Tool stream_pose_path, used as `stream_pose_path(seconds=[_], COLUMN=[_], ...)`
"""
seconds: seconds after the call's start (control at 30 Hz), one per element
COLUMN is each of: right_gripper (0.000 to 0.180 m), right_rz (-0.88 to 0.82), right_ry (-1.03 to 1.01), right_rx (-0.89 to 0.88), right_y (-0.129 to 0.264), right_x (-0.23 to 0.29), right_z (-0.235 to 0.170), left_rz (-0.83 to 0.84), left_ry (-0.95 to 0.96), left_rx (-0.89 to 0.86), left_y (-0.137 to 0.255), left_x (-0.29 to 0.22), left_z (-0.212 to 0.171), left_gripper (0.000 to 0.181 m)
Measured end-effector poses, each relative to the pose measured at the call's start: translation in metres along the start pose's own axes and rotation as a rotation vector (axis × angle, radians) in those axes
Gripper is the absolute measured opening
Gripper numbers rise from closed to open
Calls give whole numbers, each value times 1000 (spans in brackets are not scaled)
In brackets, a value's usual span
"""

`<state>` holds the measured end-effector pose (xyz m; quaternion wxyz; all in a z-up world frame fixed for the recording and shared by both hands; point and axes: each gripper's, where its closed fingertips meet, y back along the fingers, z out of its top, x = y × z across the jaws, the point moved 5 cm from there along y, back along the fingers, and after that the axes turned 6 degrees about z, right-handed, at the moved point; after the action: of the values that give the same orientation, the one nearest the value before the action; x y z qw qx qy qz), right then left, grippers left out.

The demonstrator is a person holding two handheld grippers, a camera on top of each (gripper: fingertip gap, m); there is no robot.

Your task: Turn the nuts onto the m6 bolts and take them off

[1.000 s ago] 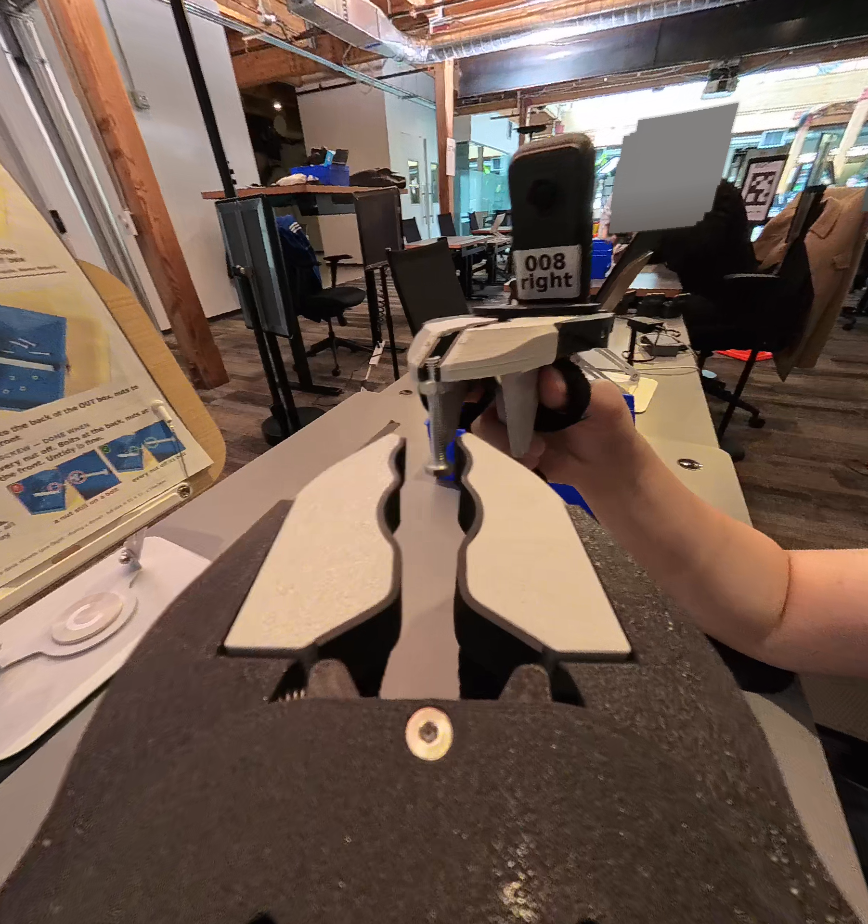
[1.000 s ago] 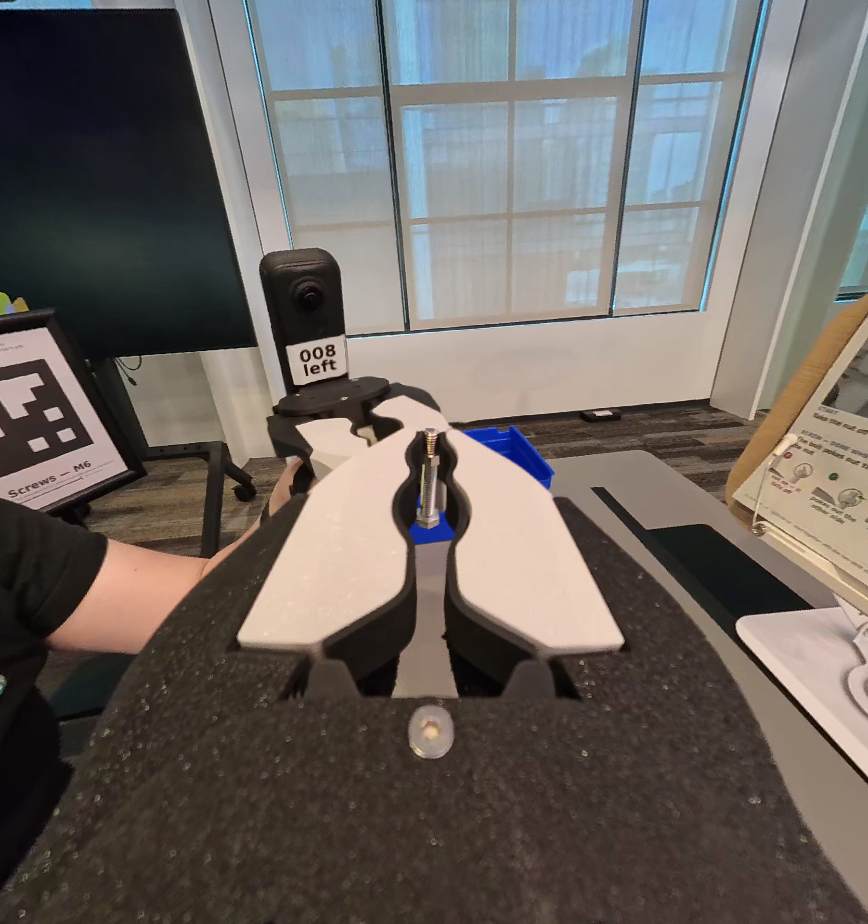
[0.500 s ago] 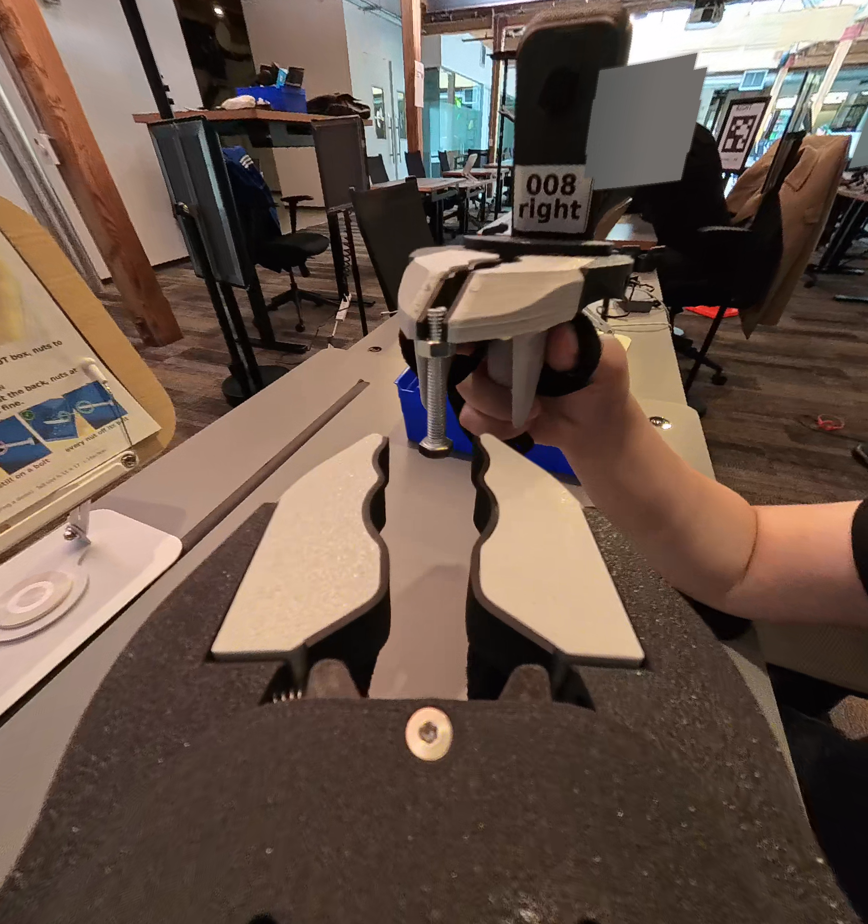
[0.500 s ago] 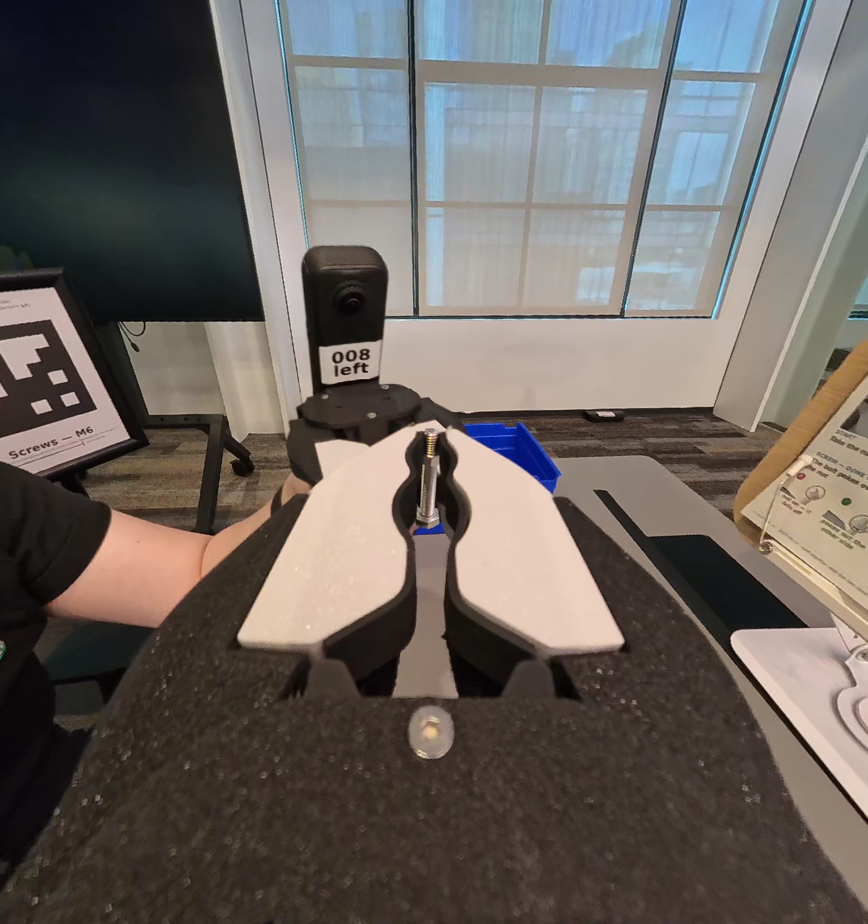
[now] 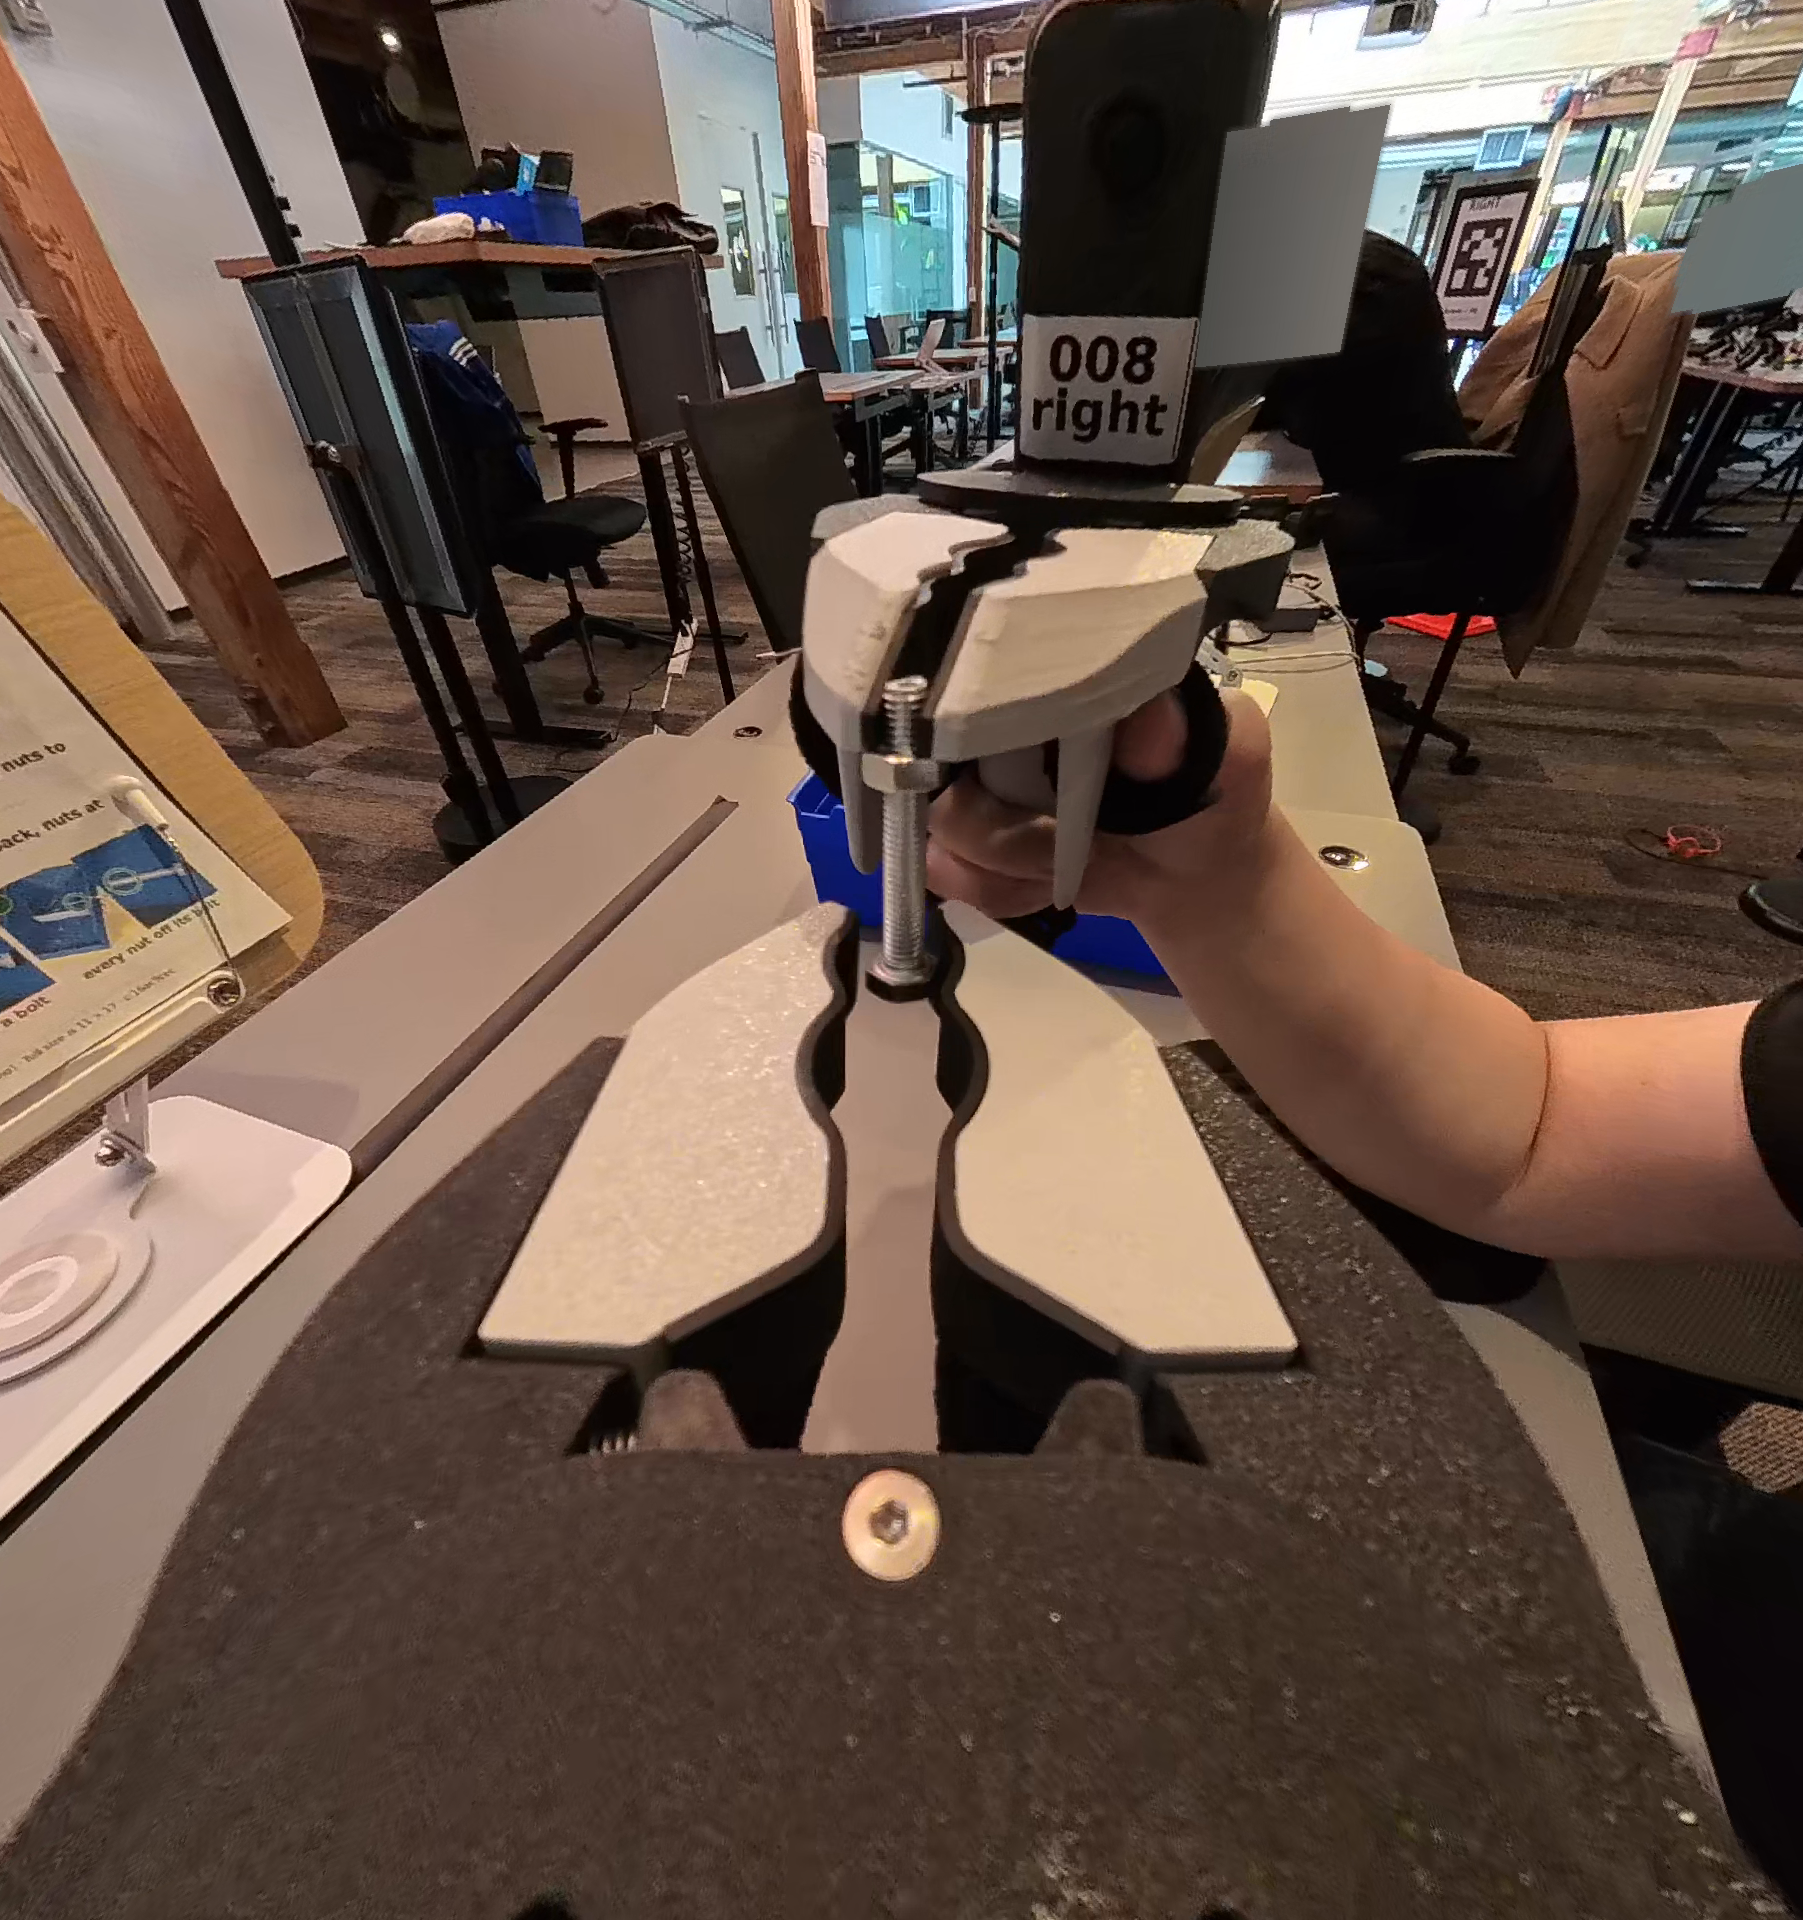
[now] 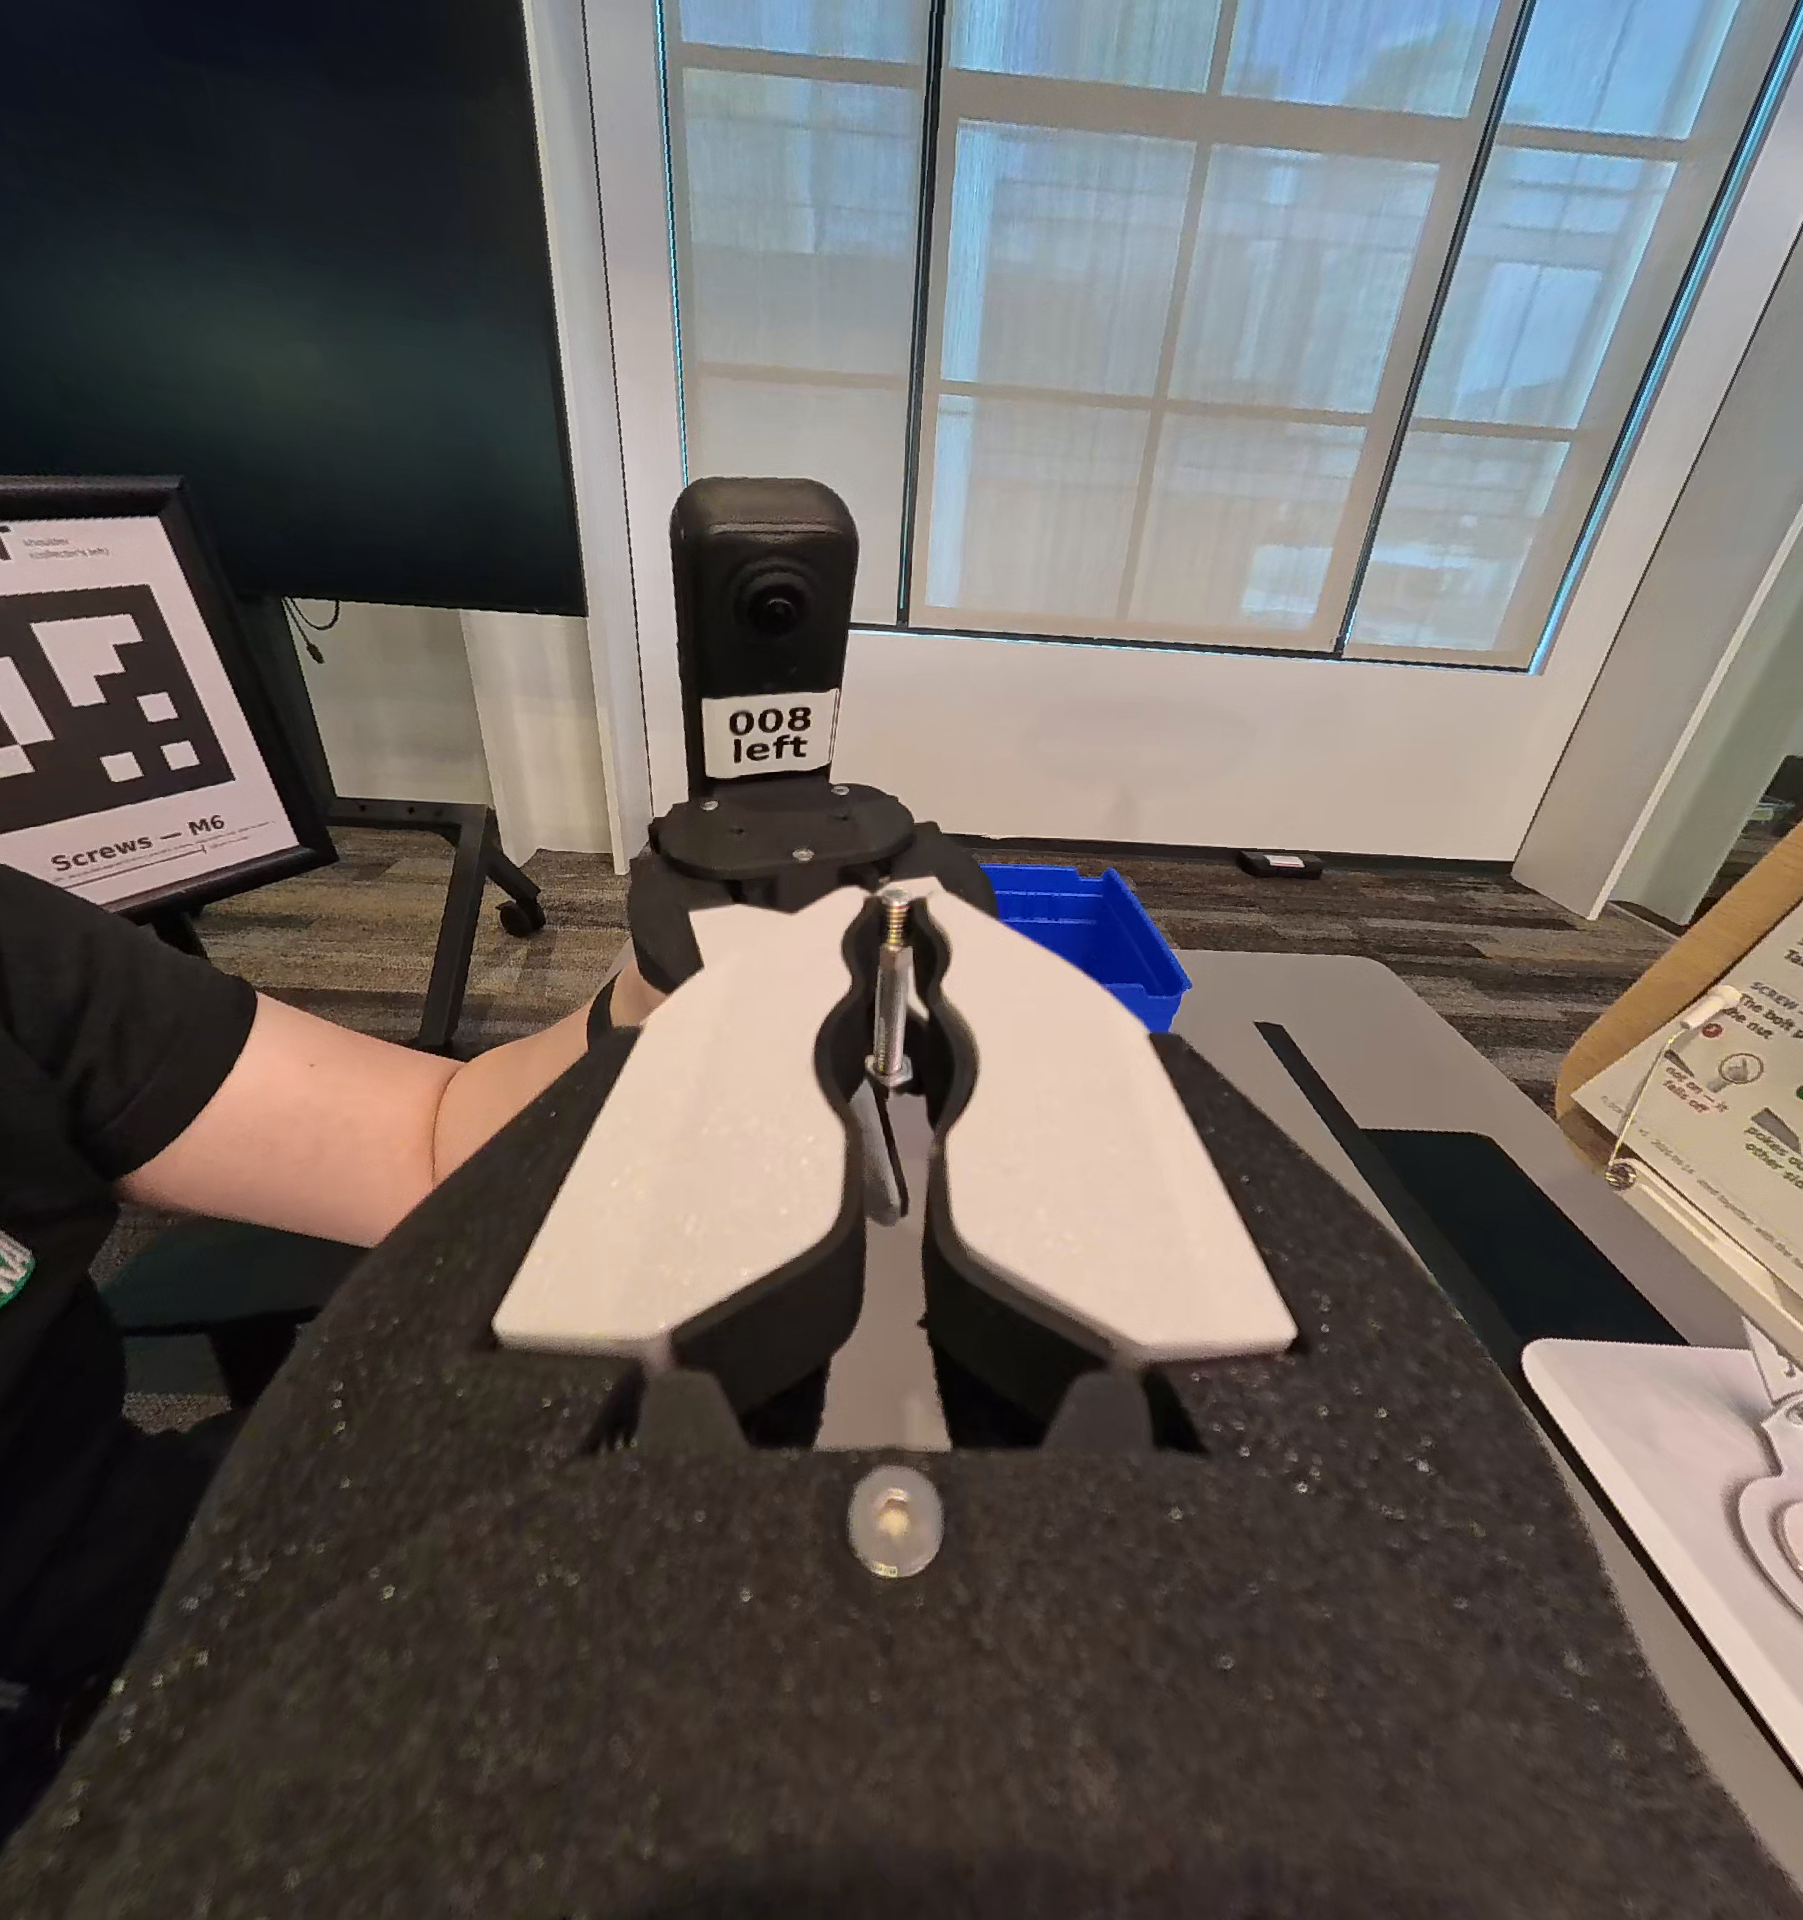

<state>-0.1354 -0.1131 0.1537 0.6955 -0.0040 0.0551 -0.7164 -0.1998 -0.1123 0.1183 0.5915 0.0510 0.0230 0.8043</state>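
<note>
Left wrist view: left gripper point(image 5: 902, 951), tips closed on the head of the bolt point(image 5: 902, 862). Bolt upright, nut point(image 5: 901, 772) threaded high on the shank. Right gripper point(image 5: 902, 717), clamped on the nut, held by a hand point(image 5: 1115, 831). Blue bin point(image 5: 1094, 945) behind, on the grey surface point(image 5: 523, 997). Instruction board point(image 5: 66, 894) at left. Right wrist view: same bolt point(image 6: 889, 997) between the right gripper point(image 6: 892, 1023) fingers; framed marker sign point(image 6: 97, 707) beyond.

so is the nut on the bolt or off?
On. The nut sits threaded high on the upright bolt, just under the right gripper, threads showing above and below.
</note>
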Motion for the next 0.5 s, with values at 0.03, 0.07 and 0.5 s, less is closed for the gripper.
stream_pose_path(seconds=[0.03,0.07,0.5], right_gripper=[4,4,15], right_rz=[-1,3,-97], right_ry=[-1,-3,-19], right_rx=[-2,-1,20], right_y=[0,0,3], right_x=[0,0,-8], right_z=[0,0,0], left_rz=[2,3,75], left_ry=[-1,-2,-35], left_rx=[5,8,10], left_y=[-1,-1,-2], left_x=[0,0,6], left_z=[-1,-1,-1], left_gripper=[12,14,5])
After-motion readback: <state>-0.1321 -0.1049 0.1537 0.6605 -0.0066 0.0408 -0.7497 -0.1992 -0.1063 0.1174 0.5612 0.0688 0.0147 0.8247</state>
